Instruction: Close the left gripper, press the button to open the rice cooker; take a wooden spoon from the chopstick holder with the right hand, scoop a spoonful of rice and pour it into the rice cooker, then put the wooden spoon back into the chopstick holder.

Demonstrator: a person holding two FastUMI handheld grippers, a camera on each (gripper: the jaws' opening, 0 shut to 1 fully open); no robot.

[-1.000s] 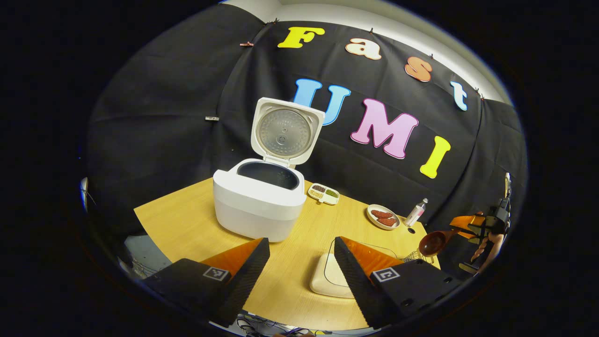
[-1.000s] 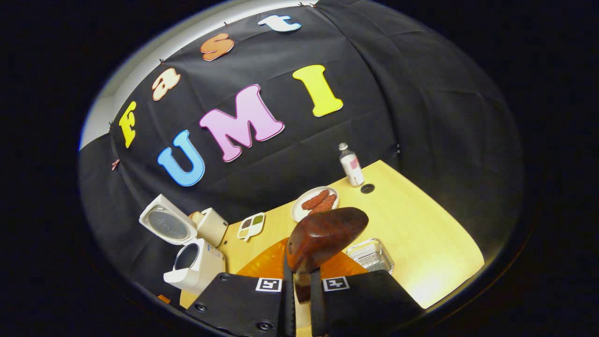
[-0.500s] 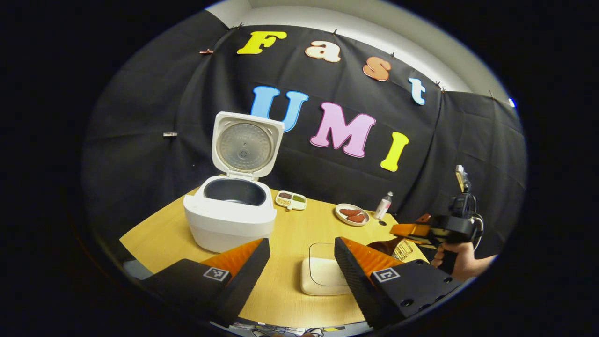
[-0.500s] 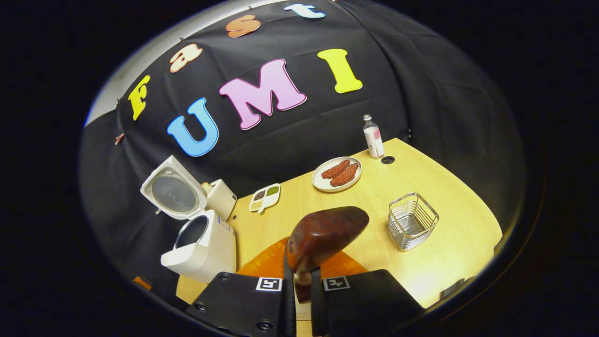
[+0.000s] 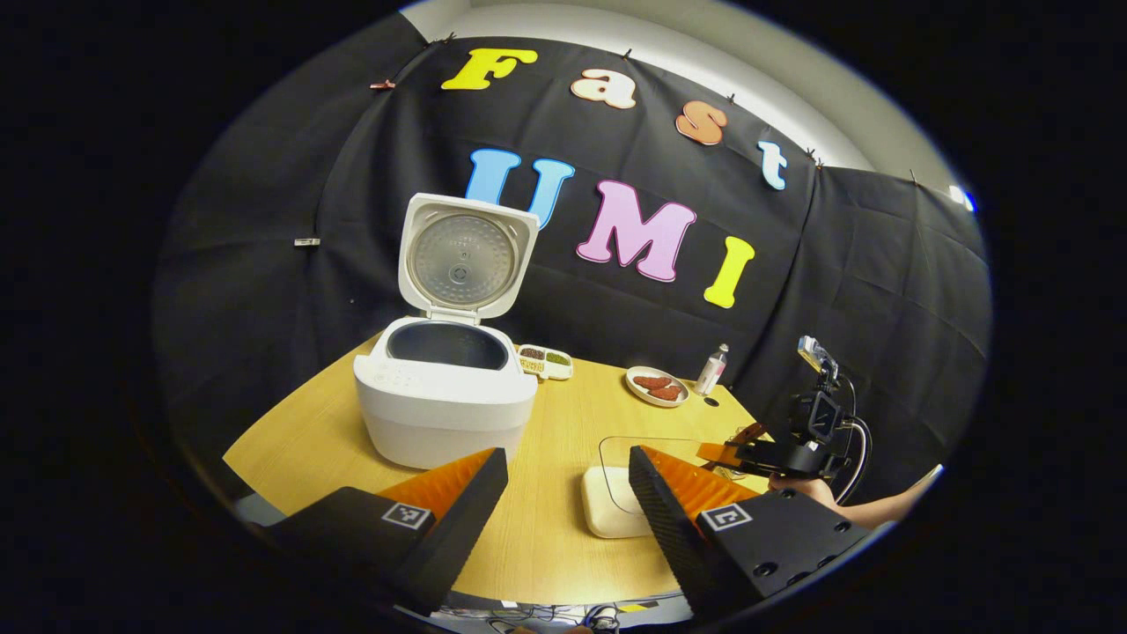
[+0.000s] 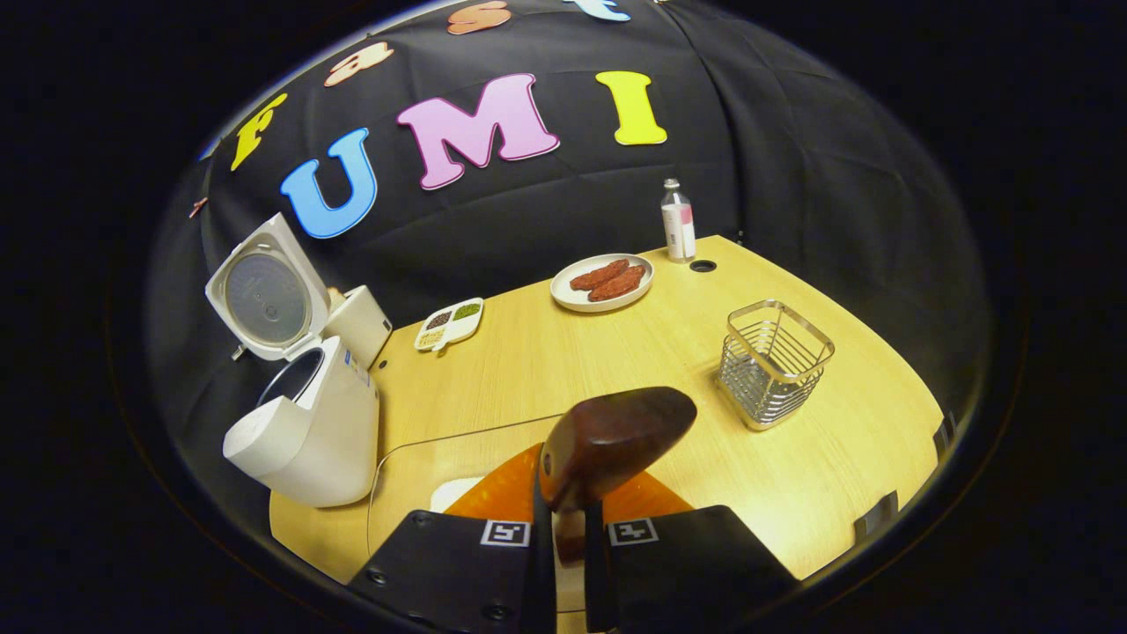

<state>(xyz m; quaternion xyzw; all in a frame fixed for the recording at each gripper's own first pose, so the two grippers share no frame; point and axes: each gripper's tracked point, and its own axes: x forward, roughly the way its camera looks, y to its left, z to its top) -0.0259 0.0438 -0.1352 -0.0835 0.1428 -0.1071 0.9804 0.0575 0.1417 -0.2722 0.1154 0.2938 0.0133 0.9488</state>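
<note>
Jaws: my left gripper (image 5: 568,519) hangs open and empty; my right gripper (image 6: 563,546) clamps the spoon (image 6: 616,431) by its handle.
Cooker: rice cooker (image 5: 445,405), far left on the table (image 5: 563,546), lid already up.
Rice: container (image 5: 612,506) sits just below my spoon.
Holder: wire chopstick holder (image 6: 775,361), right, empty.
Left: scooping, pouring, returning the spoon.

The white rice cooker (image 5: 445,409) stands on the desk (image 6: 616,352) with its lid (image 5: 467,258) swung upright, baring the dark inner pot (image 5: 445,344). The dark reddish-brown wooden spoon (image 6: 614,431) points bowl-forward, its handle pinched in the right hand-held gripper (image 6: 563,550). The wire chopstick holder (image 6: 772,362) stands upright well apart from the cooker.
</note>
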